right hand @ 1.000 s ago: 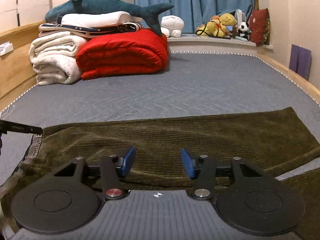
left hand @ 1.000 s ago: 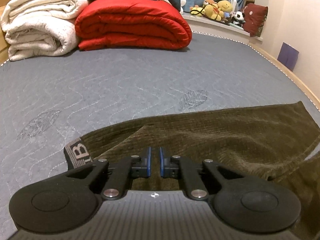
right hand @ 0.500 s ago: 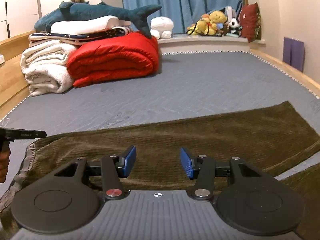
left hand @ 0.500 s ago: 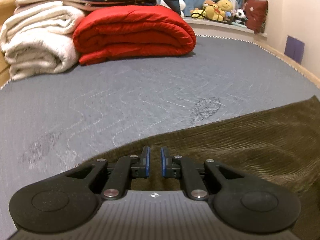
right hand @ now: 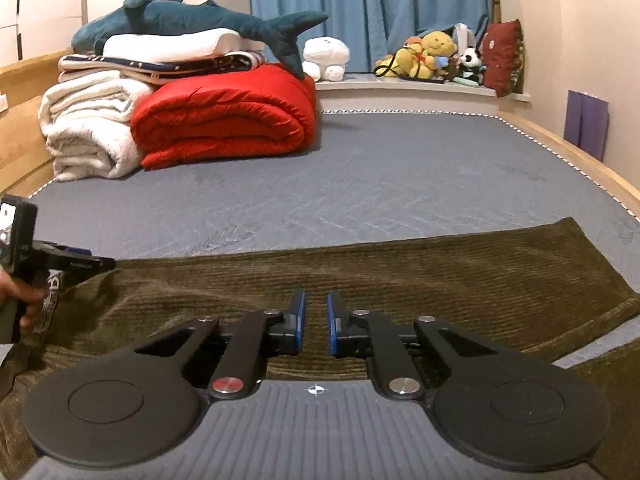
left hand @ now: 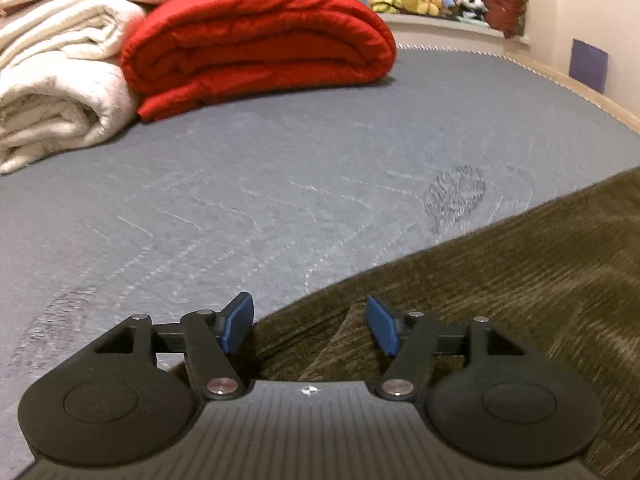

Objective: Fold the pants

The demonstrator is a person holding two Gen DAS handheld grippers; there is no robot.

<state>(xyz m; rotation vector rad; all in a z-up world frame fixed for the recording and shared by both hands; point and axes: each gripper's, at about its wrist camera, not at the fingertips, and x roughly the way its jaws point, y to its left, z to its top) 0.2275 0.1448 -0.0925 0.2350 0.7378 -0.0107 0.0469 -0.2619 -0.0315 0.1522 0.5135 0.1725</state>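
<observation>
Olive-green corduroy pants (right hand: 400, 276) lie flat across the near part of the grey mattress (right hand: 380, 176), one leg folded over the other, waistband at the left. My left gripper (left hand: 306, 326) is open over the waistband end of the pants (left hand: 500, 280); it also shows at the left edge of the right wrist view (right hand: 60, 260). My right gripper (right hand: 316, 326) has its blue pads nearly closed, low over the middle of the pants; I cannot tell if cloth is pinched between them.
A folded red quilt (right hand: 228, 124), a white blanket (right hand: 84, 128), a stack of bedding with a blue plush shark (right hand: 192, 20) stand at the back left. Plush toys (right hand: 432, 56) sit on the sill. A wooden bed frame (right hand: 560, 148) borders the right side.
My left gripper has opened and let go of the waistband after carrying it forward. My right gripper has closed from wide open to nearly shut.
</observation>
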